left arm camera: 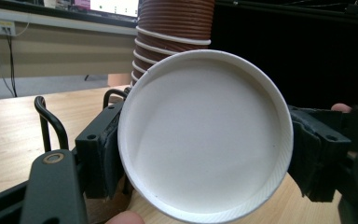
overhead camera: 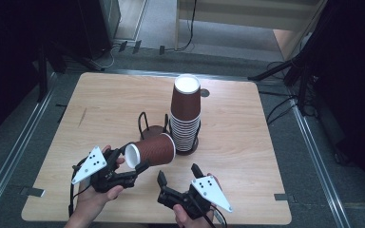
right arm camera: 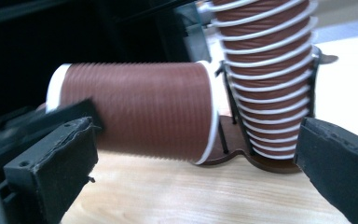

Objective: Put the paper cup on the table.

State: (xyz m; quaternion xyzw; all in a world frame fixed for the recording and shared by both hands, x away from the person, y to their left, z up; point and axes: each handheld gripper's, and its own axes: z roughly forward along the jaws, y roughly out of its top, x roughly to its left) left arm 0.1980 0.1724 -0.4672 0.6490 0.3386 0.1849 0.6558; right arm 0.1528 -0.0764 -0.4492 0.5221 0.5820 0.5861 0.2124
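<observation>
Currently left gripper (overhead camera: 135, 164) pinches a sideways brown cup (overhead camera: 152, 150) lower centre; right gripper (overhead camera: 178, 175) spread, empty, below the cup stack (overhead camera: 186, 116).

No words, numbers or signs to read anywhere. Plain brown cups (overhead camera: 185, 114), no print on them. Only small black dots on the white plates of the left gripper (overhead camera: 132, 167) and the right gripper (overhead camera: 178, 176), not letters.
</observation>
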